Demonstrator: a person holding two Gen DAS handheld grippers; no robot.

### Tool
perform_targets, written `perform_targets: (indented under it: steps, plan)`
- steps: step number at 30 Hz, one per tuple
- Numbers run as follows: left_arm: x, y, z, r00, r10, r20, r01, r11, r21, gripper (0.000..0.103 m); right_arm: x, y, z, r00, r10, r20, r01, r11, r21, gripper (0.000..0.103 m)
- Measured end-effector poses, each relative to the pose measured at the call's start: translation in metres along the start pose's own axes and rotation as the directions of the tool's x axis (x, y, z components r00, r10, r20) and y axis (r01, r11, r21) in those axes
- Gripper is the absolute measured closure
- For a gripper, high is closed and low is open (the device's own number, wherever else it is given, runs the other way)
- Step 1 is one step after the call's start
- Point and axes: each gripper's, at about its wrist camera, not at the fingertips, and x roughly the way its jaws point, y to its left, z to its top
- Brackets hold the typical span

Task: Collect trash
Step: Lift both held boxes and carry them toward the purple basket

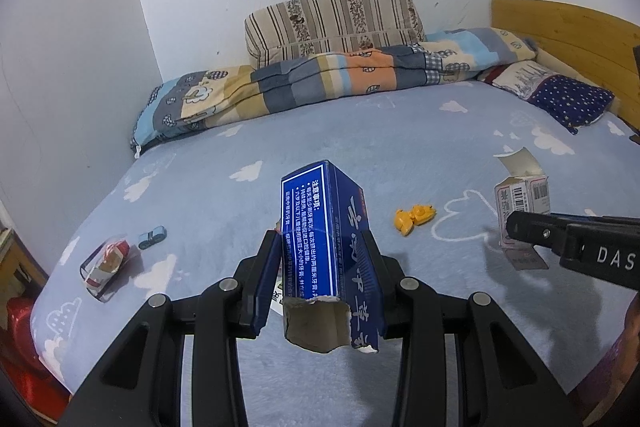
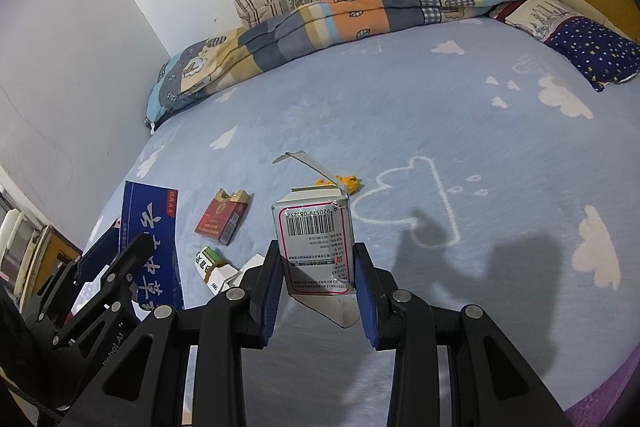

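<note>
Grippers: 2 | left gripper (image 1: 320, 247) clamps blue carton (image 1: 320, 227), long axis forward-up | right gripper (image 2: 316, 259) clamps white box (image 2: 314, 239), open flap up | loose on bed (image 2: 400, 107): red pack (image 2: 222, 221), yellow scrap (image 1: 414, 217)

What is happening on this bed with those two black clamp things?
A person is clearing trash off the bed with two handheld grippers. The left gripper holds a torn blue carton; the right gripper holds a white barcode box. A red cigarette pack and an orange scrap lie uncollected.
</note>
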Motion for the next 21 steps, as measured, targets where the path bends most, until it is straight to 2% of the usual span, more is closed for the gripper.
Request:
perform_targets:
  steps: [11, 21]
  plan:
    - [-0.026, -0.006, 0.000, 0.999, -0.018, 0.048, 0.018, 1.000, 0.020, 0.065, -0.030, -0.002, -0.002, 0.998, -0.015, 0.053, 0.015, 1.000, 0.009, 0.067]
    - [-0.035, 0.004, 0.001, 0.998, 0.003, 0.059, -0.003, 1.000, -0.002, 0.065, -0.041, 0.007, -0.008, 0.998, -0.008, 0.063, 0.009, 1.000, -0.010, 0.067]
